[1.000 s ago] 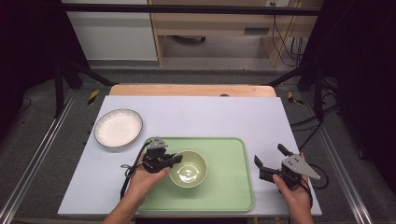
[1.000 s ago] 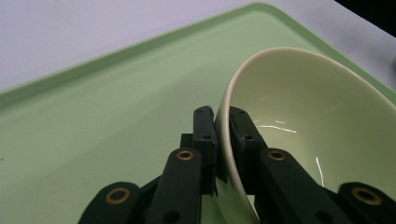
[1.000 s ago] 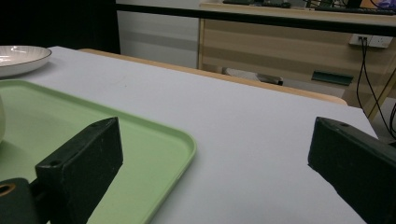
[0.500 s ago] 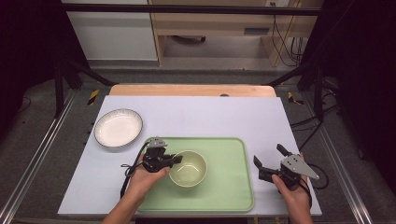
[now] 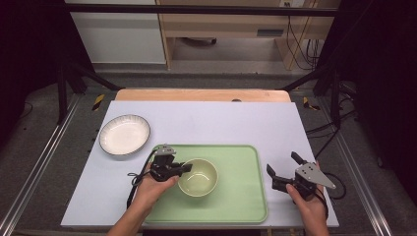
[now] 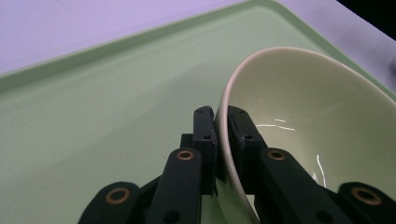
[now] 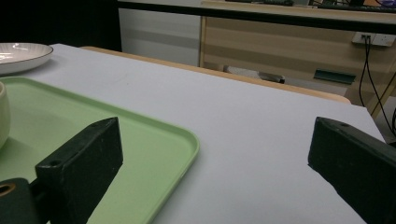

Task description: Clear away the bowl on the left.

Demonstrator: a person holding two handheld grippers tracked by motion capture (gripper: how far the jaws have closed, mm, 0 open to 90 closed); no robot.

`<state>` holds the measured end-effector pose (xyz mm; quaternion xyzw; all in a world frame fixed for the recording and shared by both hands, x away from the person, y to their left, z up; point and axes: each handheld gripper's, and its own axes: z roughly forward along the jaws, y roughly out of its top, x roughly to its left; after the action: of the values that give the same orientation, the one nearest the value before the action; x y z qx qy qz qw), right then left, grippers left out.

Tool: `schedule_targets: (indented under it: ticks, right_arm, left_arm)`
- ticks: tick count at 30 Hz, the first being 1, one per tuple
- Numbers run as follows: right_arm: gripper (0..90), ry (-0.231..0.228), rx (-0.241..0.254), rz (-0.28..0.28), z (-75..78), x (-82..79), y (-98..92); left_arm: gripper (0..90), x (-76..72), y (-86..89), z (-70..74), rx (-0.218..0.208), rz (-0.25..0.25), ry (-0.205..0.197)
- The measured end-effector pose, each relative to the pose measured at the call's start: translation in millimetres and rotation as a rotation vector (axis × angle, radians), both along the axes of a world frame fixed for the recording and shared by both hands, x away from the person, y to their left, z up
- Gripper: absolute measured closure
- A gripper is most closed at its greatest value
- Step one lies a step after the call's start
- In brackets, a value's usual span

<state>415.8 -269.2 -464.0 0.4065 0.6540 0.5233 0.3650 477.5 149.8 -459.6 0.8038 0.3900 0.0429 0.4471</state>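
Bowl (image 5: 198,177): pale green, upright on the green tray (image 5: 241,196), in the tray's left half. Its near-left rim is pinched by the left hand-held gripper (image 5: 187,168); in the left gripper view the two black jaws stand almost together, one outside the wall and one inside, pads pressed on the rim of the bowl (image 6: 303,116). Left hand (image 5: 155,184) behind the gripper, over the tray's left edge, cable trailing toward the person.

Right hand-held gripper (image 5: 282,169): jaws spread wide, nothing between them, held just beside the tray's right edge above the table (image 5: 221,118). In the right gripper view the tray's corner (image 7: 154,154) lies between the parted jaws.

White plate (image 5: 124,134): dark-rimmed, on the table beyond the tray's left corner, apart from the tray.

Table: covered with a pale sheet, wooden edge at the far side.
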Motion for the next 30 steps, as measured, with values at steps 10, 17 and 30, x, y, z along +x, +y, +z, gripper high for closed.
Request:
schedule_targets:
  ticks: [10, 17, 30]
  right_arm:
    - [3.5, 0.003, 0.001, 0.003, 0.1, -0.3, 0.8]
    - [3.5, 0.0, 0.0, 0.001, 0.4, -0.4, -0.6]
    - [3.5, 0.001, 0.002, -0.002, 0.6, -0.7, -1.1]
  left_arm:
    - [81.6, 0.5, -0.1, -0.7, 0.004, -0.005, 0.004]
    - [68.3, 0.8, 1.4, 0.7, 0.012, -0.011, -0.024]
    - [39.6, -1.7, -2.1, 8.0, 0.019, -0.039, -0.12]
